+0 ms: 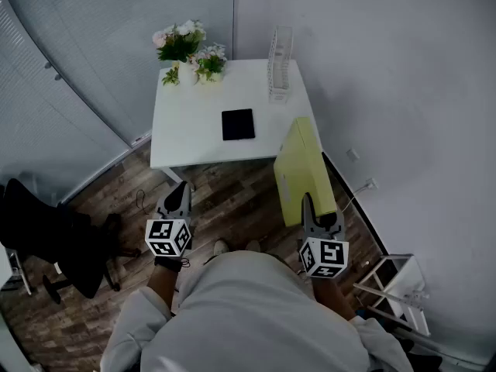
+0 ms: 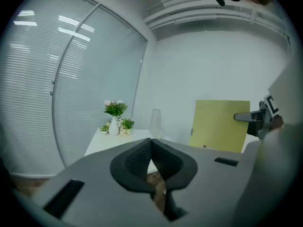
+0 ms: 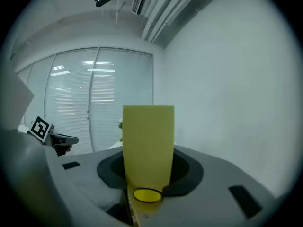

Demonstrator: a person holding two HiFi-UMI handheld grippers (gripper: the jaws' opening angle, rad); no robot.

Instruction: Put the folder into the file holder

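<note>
— What does the head view show?

— A white rectangular tabletop [image 1: 194, 134] stands against the wall, over a brown wood-plank floor [image 1: 232, 196]. A clear plastic file holder [image 1: 280, 64] stands upright at its far right corner. A white vase of pink and white flowers [image 1: 186, 49] sits at the far left corner, and a flat black square pad [image 1: 238, 124] lies near the middle. The right gripper [image 1: 308, 206] holds a tall yellow-green cardboard folder [image 1: 302, 165] upright in the air by the tabletop's near right corner, well apart from the file holder. The left gripper [image 1: 180, 192] hangs over the floor just in front of the tabletop, carrying nothing. A black office chair [image 1: 46, 239] stands at the left.

— And the left gripper view?

— Its jaws are closed, the dark pads meeting at their tips with nothing between them. Beyond them are the tabletop, the vase and the file holder. To the right is the folder's broad face, pinched at its edge by the right gripper.

— The right gripper view?

— The jaws are clamped on the folder. Its narrow spine rises straight up between the two pads, which press on its sides. A round ring hole [image 3: 147, 195] shows low on the spine. The left gripper is in view at the far left, in front of window blinds [image 3: 71, 108].
</note>
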